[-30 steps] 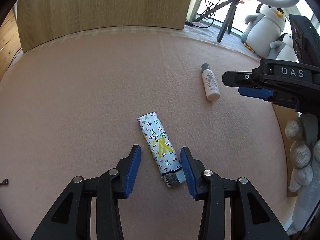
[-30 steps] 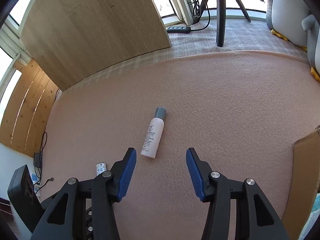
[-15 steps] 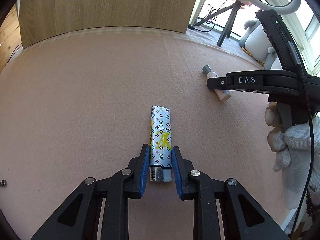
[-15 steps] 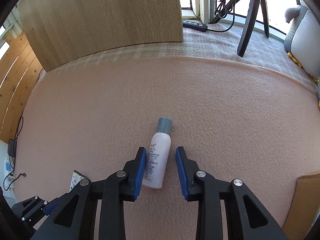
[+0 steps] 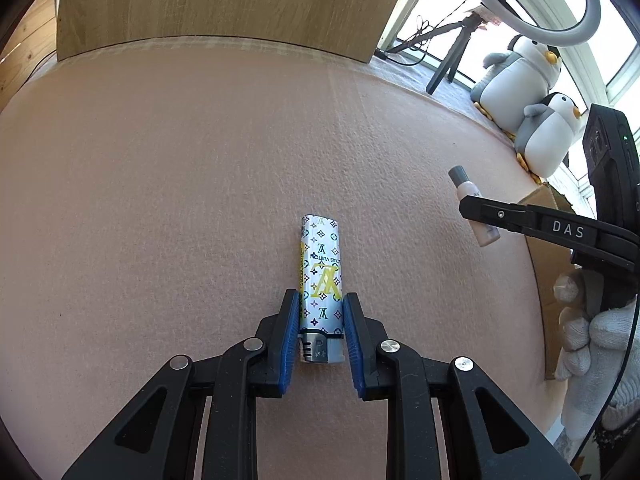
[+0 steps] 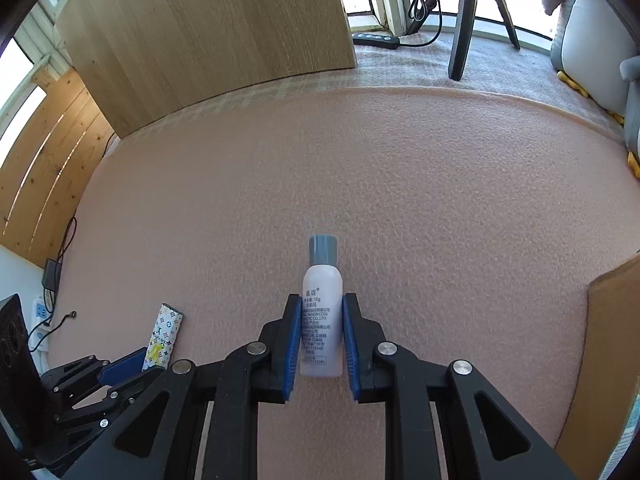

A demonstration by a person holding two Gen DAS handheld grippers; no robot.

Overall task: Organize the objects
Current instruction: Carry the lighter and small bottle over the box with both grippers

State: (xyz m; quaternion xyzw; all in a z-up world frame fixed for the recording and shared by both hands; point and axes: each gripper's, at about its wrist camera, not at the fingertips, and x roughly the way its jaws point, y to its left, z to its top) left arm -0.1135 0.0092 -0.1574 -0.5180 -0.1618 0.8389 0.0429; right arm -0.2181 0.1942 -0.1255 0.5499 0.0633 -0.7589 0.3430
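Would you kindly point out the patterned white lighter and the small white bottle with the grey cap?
Patterned white lighter (image 5: 321, 276), left wrist view, printed body.
Small white bottle with grey cap (image 6: 322, 320), right wrist view, label.

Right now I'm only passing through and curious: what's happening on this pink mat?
A person is holding a gripper in each hand. The left gripper has just closed on a patterned lighter, and the right gripper has just closed on a small white bottle. Both things still lie flat on the pink mat, not yet lifted.
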